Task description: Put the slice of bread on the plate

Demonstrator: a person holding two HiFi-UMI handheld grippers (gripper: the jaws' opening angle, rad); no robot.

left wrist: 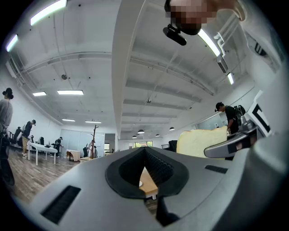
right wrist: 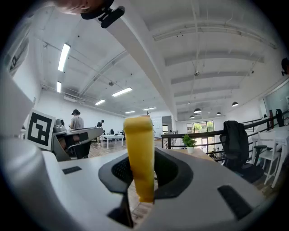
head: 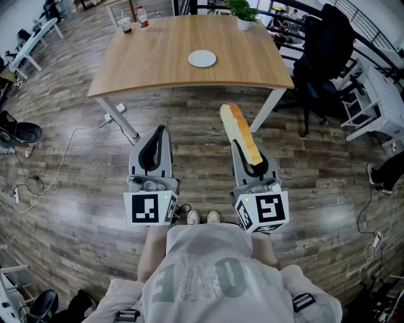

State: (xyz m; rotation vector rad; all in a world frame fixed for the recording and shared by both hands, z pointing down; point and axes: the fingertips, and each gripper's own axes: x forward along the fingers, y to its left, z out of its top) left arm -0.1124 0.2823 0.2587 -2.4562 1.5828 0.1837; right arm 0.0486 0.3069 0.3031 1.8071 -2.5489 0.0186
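Wood planks cover the floor (head: 69,208), the largest thing in the head view. On it stands a pale wooden bench (head: 164,57) on white legs. To the right of the bench is a black office chair (head: 325,57) with dark clothing hung over it.

The person stands short of the bench's near edge, with 2 shoes (head: 203,217) showing between the marker cubes, and holds both grippers out level in front. The left gripper (head: 161,129) has nothing in it. Its jaws meet at the tips, and only a small teardrop gap is left behind them, through which the left gripper view shows a bit of the bench.

The right gripper (head: 245,146) has its jaws closed on the slice of bread (head: 238,129). They clamp its lower end, so the slice stands on edge and sticks out past the tips toward the bench. The slice is in the air over the floor, just short of the bench edge and well apart from the plate (head: 202,58).

That plate is white and round and lies near the middle of the bench. A small potted plant (head: 243,14) stands at the far edge of the bench. A bottle (head: 142,17) and a cup (head: 125,24) stand at its far left corner.
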